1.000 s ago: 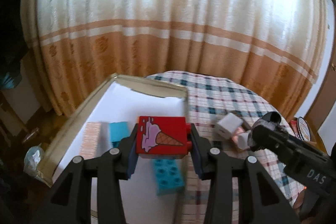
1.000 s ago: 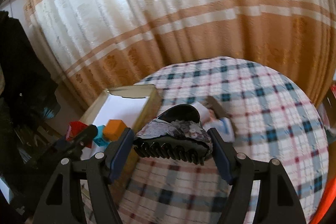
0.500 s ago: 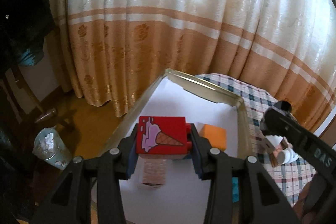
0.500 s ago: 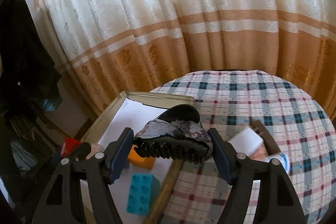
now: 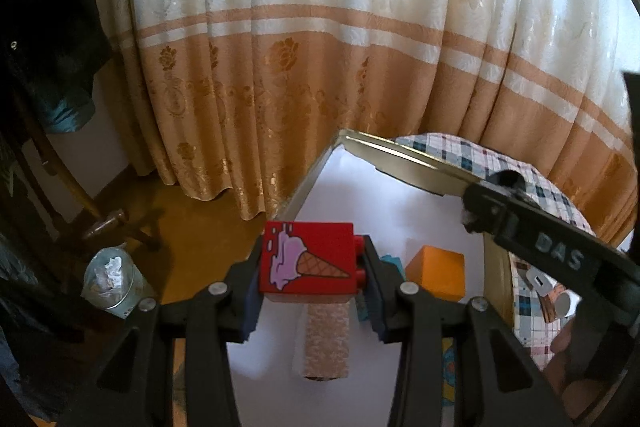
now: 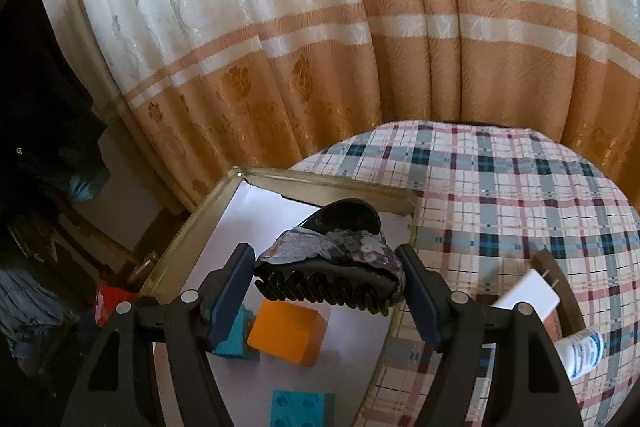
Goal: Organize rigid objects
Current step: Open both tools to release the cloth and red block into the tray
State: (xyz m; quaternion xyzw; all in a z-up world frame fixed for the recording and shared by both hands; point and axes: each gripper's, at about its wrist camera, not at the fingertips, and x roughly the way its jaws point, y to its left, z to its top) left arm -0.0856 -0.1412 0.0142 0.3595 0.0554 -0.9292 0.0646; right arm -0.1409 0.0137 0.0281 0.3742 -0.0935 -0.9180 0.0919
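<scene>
My left gripper (image 5: 308, 269) is shut on a red block with an ice-cream picture (image 5: 306, 263) and holds it above the white-floored cardboard box (image 5: 400, 159). My right gripper (image 6: 326, 283) is shut on a black hair claw clip with a sequinned top (image 6: 332, 267) and holds it over the same box (image 6: 312, 183). Inside the box lie an orange cube (image 5: 438, 271) (image 6: 286, 331), a pink speckled block (image 5: 326, 339) and teal bricks (image 6: 302, 407). The right gripper's finger crosses the left wrist view (image 5: 540, 243).
The box sits at the left edge of a round table with a plaid cloth (image 6: 520, 195). A white card (image 6: 528, 295), a brown strip and a white tube (image 6: 582, 347) lie on the cloth at right. A cream and orange curtain hangs behind. A metal can (image 5: 108, 279) stands on the floor.
Both grippers have swung left and now hang over the box, each still holding its object. The orange cube and pink block now lie under and beside the left gripper.
</scene>
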